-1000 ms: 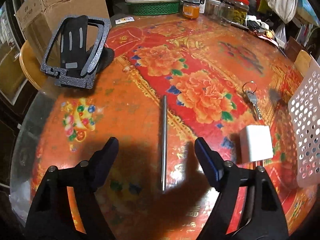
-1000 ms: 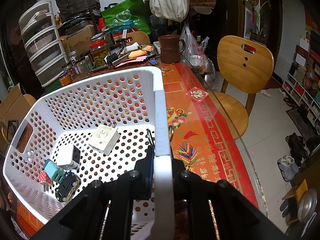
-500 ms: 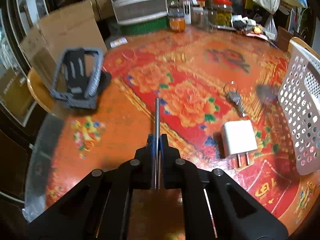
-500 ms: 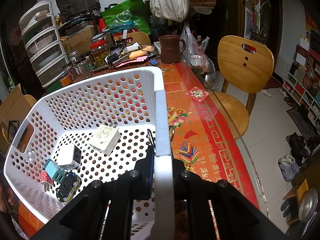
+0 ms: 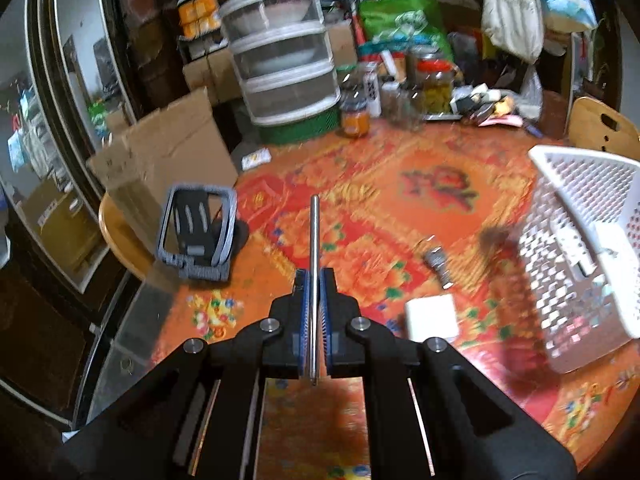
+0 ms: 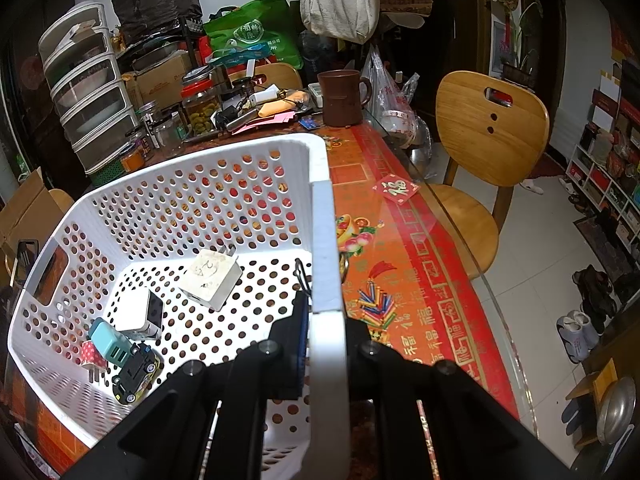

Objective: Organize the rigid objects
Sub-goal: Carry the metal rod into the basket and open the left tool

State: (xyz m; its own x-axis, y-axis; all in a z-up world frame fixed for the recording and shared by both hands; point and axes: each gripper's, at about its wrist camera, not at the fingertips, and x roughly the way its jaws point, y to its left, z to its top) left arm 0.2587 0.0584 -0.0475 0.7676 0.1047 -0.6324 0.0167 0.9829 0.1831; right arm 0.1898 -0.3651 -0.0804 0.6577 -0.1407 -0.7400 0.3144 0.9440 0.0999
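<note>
Jaws of the left gripper (image 5: 315,276) are closed on a thin metal rod (image 5: 314,248), which runs straight forward between the blue pads and sticks out well past the tips, lifted above the bench (image 5: 380,200). Jaws of the right gripper (image 6: 325,300) are clamped on the near wall of the white perforated basket (image 6: 200,168), one finger inside, one outside.

The left wrist view is blurred. On the red floral bench top below the rod, a white plug adapter (image 5: 431,317) lies near the front edge, with a bunch of keys (image 5: 438,264) just beyond it, both beside the basket (image 5: 580,248) at the right side. A grey phone stand (image 5: 198,236) stands at the left edge.

Inside the basket lie a white charger with scribbled marks (image 6: 211,279), a white-and-black cube charger (image 6: 140,314), a teal plug (image 6: 108,344) and a small toy car (image 6: 134,374), the last three gathered in the left corner.
</note>
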